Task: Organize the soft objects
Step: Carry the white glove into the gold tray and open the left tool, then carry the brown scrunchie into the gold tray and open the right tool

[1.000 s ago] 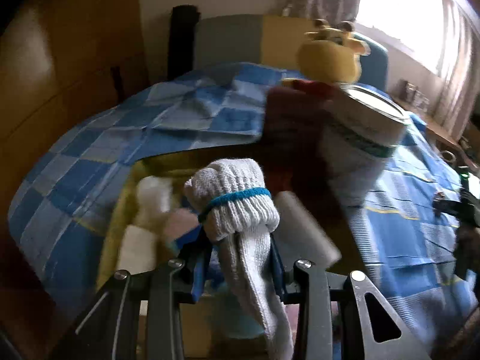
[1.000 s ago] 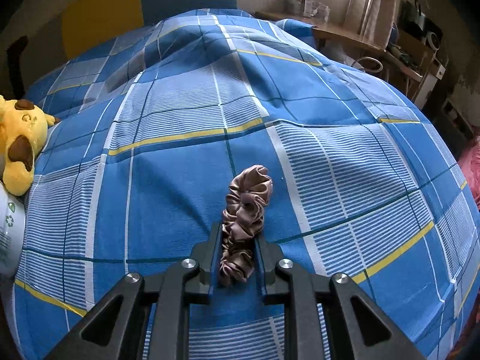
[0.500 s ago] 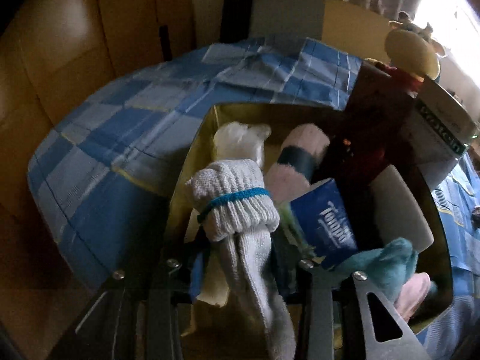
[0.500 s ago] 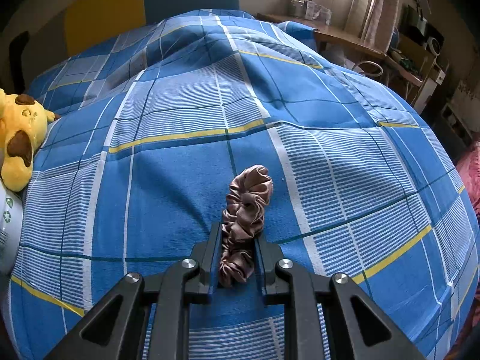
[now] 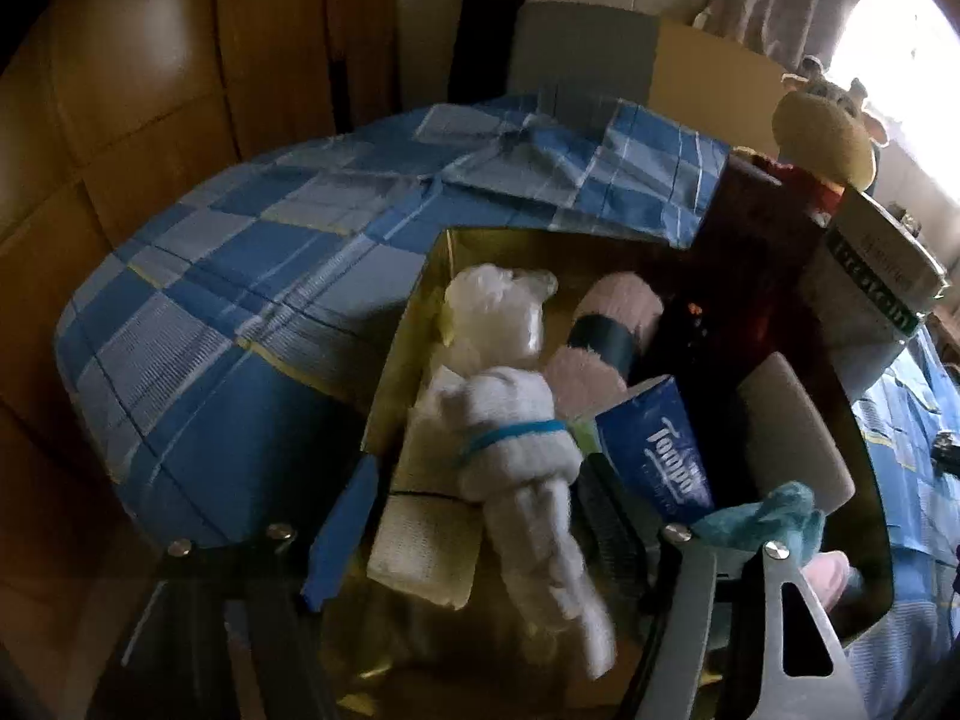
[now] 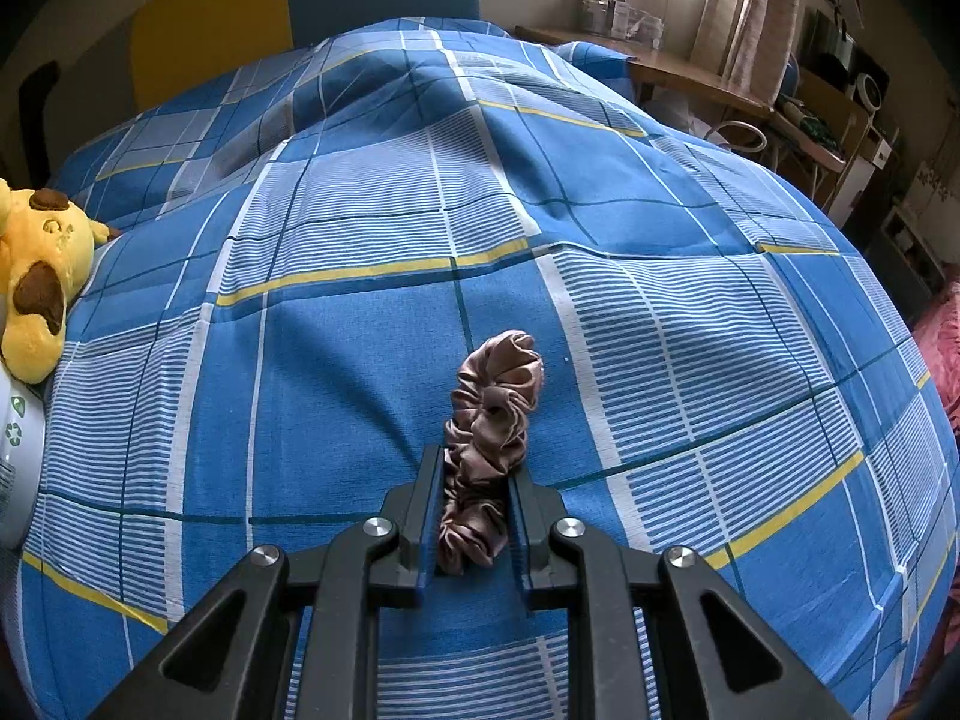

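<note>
White sock roll (image 5: pixel 516 450) seen between wide-spread left tongs (image 5: pixel 480 516) over gold box (image 5: pixel 408 324), apparently released. Brown scrunchie (image 6: pixel 486 438) pinched in right tongs (image 6: pixel 477 510) above bed (image 6: pixel 360 330); transfer to box judged next.

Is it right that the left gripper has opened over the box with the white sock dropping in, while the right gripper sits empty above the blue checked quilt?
Not quite. The right gripper is not empty: the right wrist view shows it shut on a brown scrunchie. The rest stands: the left gripper is open, the white sock falling into the box above the quilt.

bed: blue plaid cover (image 6: pixel 480 228) | wall: wood panels (image 5: pixel 150 90) | window: bright, curtained (image 5: pixel 900 30) | desk: cluttered (image 6: pixel 690 78)
</note>
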{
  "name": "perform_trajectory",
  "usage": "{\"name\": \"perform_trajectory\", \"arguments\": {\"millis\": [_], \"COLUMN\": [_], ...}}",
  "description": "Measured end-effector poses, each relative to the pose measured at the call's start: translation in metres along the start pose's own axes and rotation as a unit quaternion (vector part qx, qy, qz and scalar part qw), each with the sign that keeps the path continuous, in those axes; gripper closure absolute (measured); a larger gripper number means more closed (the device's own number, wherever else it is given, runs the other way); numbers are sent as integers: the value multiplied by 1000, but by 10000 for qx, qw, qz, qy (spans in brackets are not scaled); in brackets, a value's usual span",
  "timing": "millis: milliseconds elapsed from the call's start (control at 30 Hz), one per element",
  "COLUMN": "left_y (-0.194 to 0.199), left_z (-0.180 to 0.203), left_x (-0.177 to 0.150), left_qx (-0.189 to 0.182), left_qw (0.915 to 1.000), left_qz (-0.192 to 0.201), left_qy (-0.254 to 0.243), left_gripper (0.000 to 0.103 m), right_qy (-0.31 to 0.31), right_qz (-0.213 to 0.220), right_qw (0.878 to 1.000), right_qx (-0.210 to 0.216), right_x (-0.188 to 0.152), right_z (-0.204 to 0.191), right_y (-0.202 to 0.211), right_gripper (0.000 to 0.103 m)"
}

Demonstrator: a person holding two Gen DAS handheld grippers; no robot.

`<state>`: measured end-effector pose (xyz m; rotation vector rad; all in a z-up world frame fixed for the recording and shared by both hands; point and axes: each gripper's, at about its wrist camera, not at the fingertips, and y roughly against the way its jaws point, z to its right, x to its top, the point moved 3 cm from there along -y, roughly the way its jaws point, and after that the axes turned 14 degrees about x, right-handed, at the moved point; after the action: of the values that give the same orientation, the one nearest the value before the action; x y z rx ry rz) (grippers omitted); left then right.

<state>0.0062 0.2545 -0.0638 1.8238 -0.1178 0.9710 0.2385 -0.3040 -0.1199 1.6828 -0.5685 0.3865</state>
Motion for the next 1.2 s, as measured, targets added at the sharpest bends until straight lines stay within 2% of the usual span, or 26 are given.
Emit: {"name": "perform_trajectory", "arguments": {"millis": [400,633,800,900,1033,1200], "left_y": [37,46,48,49,49,46], "left_z": [16,29,36,40,45,48], "left_x": [14,12,10,10,9,7], "left_qx": [-201,-394,-517,-589,-684,-815], "left_qw": [9978,9956,9941,9930,9916,9907], "left_qz": [543,659,695,715,732,678], "left_qy": [-317,-533,-653,-739,-817,-854], "left_gripper": [30,30,30,30,30,30], "right_qy": [-53,-40,-133,-209,-59,403], "right_qz": [8,-80,-331,-411,-279,-107], "right_qw": [10000,9999,9993,9989,9996,9990], "right_qx": [17,-48,-118,-81,15,146], "right_x": [1,3,11,23,58,111], "right_z": [1,0,-3,-8,-33,-92], "right_y": [-1,-2,-5,-4,8,26], "right_gripper": [85,85,89,91,91,91]}}
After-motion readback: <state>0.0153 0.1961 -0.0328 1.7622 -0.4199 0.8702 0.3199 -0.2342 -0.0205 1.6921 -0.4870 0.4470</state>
